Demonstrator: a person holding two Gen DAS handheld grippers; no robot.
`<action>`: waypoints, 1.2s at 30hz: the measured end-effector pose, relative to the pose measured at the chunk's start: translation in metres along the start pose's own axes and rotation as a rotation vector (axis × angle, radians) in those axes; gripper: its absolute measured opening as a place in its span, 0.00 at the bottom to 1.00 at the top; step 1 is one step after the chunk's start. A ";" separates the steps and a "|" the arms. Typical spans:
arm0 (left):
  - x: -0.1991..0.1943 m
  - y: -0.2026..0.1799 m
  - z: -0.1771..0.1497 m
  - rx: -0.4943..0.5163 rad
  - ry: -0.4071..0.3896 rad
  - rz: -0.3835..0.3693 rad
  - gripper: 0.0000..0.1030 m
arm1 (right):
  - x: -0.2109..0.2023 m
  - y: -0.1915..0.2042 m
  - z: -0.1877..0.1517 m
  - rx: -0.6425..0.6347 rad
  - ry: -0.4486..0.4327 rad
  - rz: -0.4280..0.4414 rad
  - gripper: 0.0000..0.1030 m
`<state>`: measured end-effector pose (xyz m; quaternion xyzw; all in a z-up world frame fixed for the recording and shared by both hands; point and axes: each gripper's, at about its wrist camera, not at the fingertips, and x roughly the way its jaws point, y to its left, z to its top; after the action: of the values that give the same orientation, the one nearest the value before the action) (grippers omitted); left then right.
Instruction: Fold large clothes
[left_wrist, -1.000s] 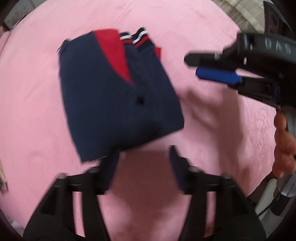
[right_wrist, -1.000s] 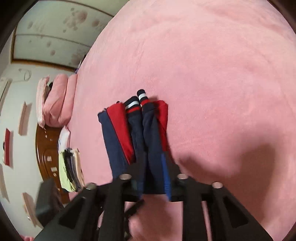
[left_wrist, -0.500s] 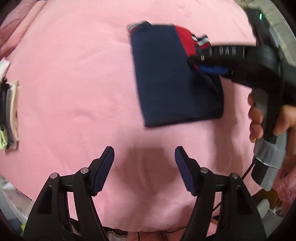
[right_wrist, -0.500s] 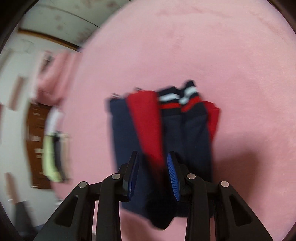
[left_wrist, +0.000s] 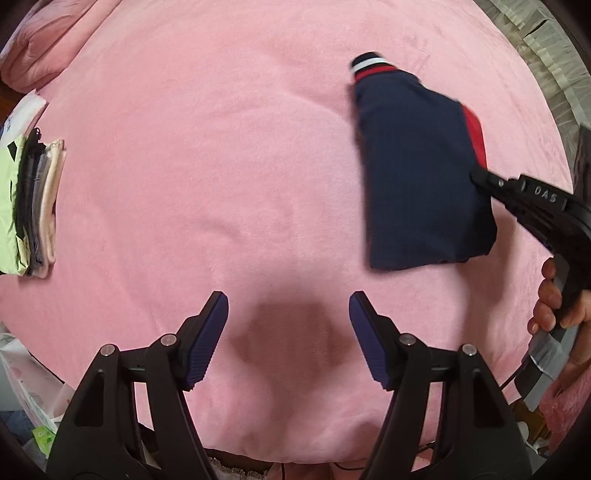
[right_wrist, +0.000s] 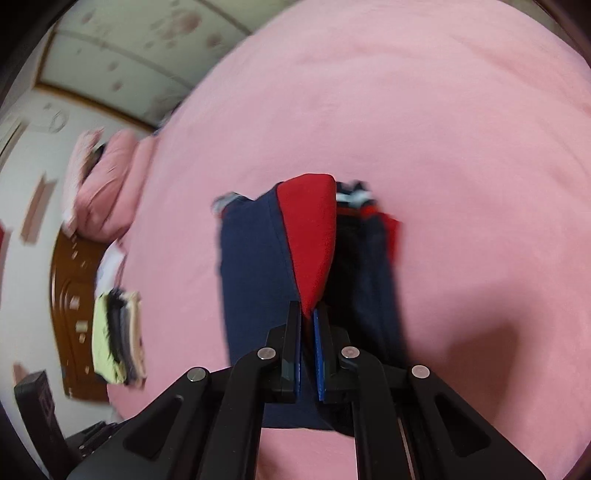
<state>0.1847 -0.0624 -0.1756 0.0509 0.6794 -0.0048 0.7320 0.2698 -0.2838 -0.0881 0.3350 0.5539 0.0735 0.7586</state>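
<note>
Folded navy-and-red garment (left_wrist: 417, 166) at right of the left view, on the pink blanket (left_wrist: 221, 147). Apparently being carried off, likely to the clothes stack (left_wrist: 33, 199) at far left; next, a gentle set-down. Right gripper (right_wrist: 307, 332) pinching its red edge; left gripper (left_wrist: 288, 332) wide, empty.

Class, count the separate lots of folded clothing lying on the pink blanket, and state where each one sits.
2. The folded navy-and-red garment lies at the right, the right gripper shut on it. A stack of folded pale clothes sits at the blanket's left edge. Others may lie out of view.
</note>
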 end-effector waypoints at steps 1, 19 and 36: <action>0.001 0.000 -0.001 0.002 0.007 0.003 0.64 | 0.002 -0.008 -0.001 0.026 0.014 -0.012 0.05; 0.012 -0.035 0.006 0.076 0.029 0.039 0.64 | 0.025 -0.019 0.023 -0.014 0.114 -0.039 0.29; 0.022 -0.055 0.058 0.065 0.015 0.042 0.64 | -0.013 -0.053 0.024 0.018 0.089 -0.041 0.22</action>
<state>0.2398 -0.1206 -0.1971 0.0891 0.6833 -0.0110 0.7246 0.2724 -0.3403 -0.1055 0.3268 0.5945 0.0677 0.7315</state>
